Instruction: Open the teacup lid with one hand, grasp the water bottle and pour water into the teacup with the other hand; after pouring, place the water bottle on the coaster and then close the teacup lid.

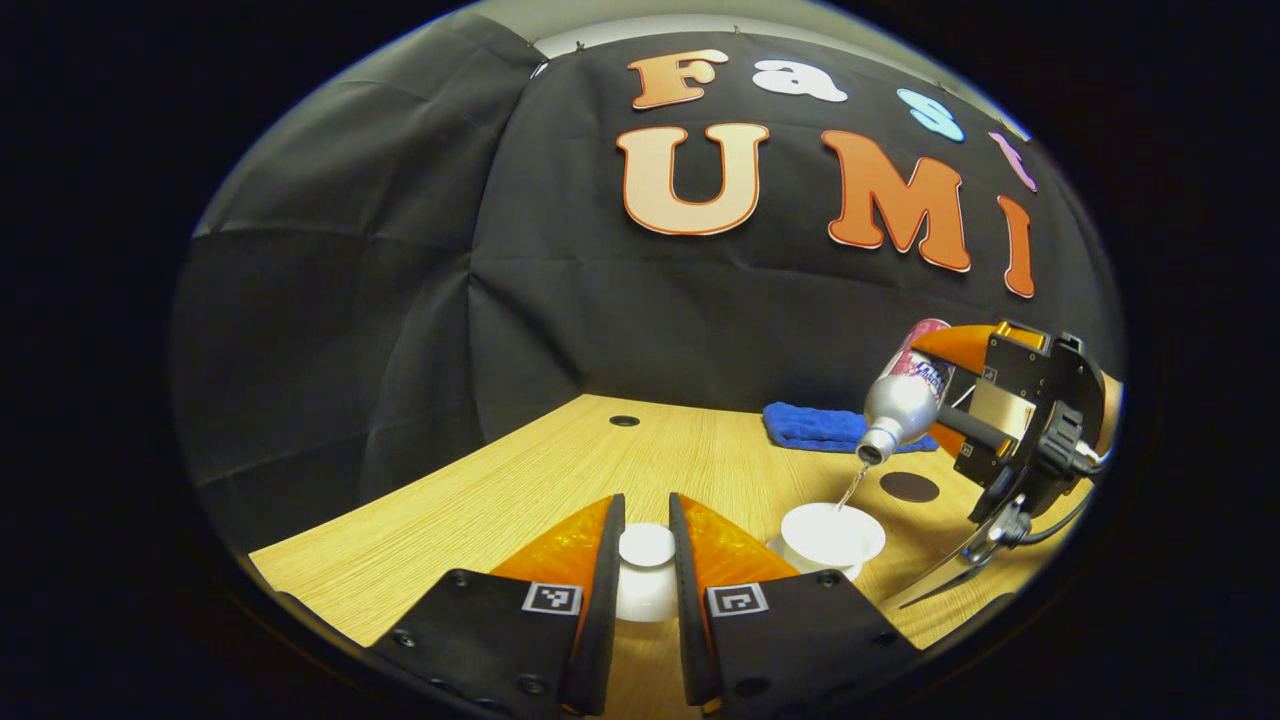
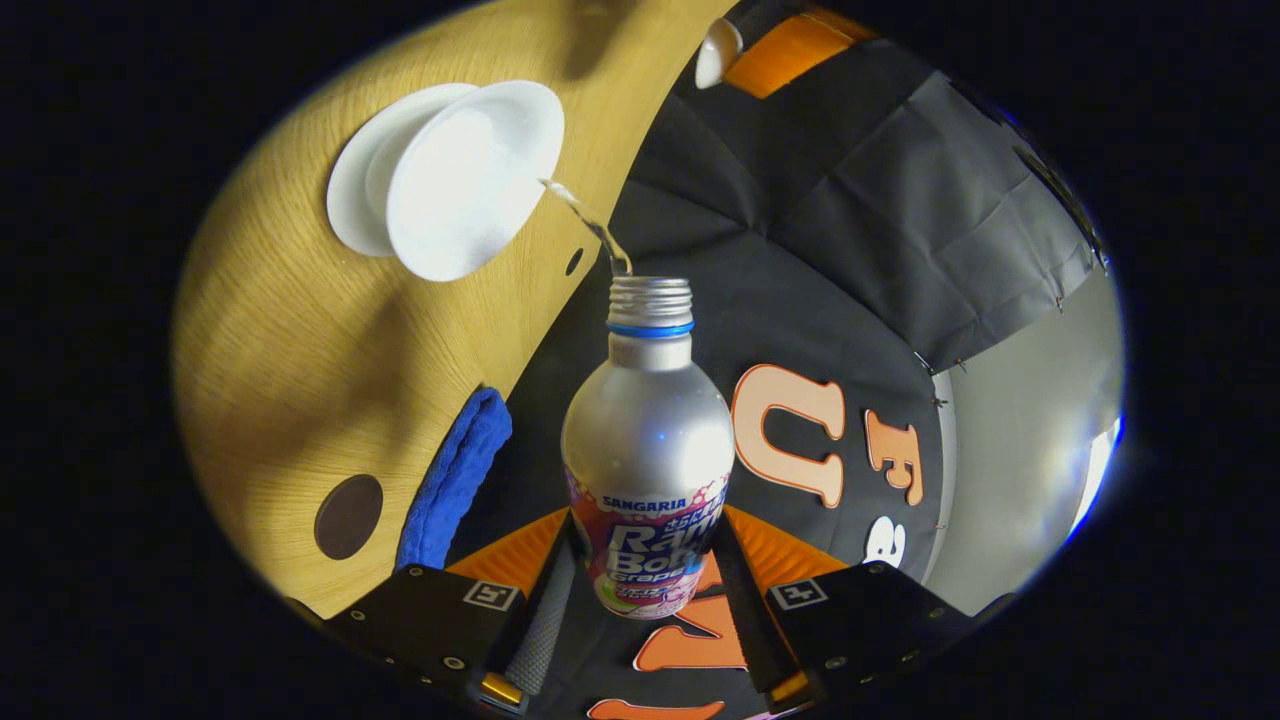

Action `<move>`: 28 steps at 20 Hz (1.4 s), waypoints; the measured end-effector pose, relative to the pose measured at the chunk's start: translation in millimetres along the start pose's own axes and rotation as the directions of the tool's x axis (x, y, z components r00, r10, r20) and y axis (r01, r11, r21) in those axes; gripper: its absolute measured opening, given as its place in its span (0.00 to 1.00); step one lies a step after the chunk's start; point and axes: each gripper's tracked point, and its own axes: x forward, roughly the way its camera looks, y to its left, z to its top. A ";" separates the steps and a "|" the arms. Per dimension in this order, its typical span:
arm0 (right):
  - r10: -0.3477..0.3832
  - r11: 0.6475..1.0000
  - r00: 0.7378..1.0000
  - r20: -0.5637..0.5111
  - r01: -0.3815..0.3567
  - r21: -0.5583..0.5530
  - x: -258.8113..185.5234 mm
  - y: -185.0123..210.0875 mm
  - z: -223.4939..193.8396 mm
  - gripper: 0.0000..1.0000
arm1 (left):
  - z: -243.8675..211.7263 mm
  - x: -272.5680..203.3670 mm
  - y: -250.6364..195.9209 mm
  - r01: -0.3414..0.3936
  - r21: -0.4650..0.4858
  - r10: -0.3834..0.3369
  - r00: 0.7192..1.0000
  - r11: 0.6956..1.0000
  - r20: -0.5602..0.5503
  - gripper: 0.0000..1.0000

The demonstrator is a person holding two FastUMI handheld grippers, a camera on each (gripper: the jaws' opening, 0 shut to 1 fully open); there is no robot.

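Observation:
In the left gripper view my left gripper point(image 1: 646, 560) is shut on the white teacup lid point(image 1: 646, 565), held just above the wooden table point(image 1: 560, 470). To its right stands the white teacup point(image 1: 832, 535), uncovered, on its saucer. My right gripper point(image 1: 950, 385) holds the silver water bottle point(image 1: 900, 395) tilted mouth-down over the cup, and a thin stream of water falls into it. In the right gripper view my right gripper point(image 2: 640, 570) is shut on the water bottle point(image 2: 648, 440); the stream arcs from its mouth to the teacup point(image 2: 475, 180). The dark round coaster point(image 1: 909, 487) point(image 2: 348, 516) lies beyond the cup.
A folded blue cloth point(image 1: 815, 427) point(image 2: 455, 480) lies at the back of the table near the coaster. A small dark hole point(image 1: 624, 421) sits in the tabletop toward the wall. A cable hangs from the right gripper body near the table's right edge.

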 end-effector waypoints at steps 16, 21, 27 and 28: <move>0.050 0.998 0.998 0.047 -0.051 0.023 1.6 10.3 7.0 0.76 | 5.5 -0.3 -1.4 -0.001 0.009 0.001 1.000 1.000 0.021 0.31; 0.029 0.999 0.999 0.031 -0.030 0.044 0.7 12.6 8.5 0.76 | 11.1 -1.4 -5.3 0.000 0.022 -0.001 0.999 1.000 0.034 0.31; 0.060 0.980 0.998 0.010 -0.061 0.191 -0.9 27.6 9.3 0.76 | 21.3 -0.9 -19.0 0.018 0.028 -0.019 0.999 0.999 0.051 0.31; 0.066 0.967 0.998 0.001 -0.064 0.247 -1.8 31.7 9.2 0.76 | 21.9 -0.4 -21.9 0.022 0.031 -0.024 0.998 0.999 0.052 0.31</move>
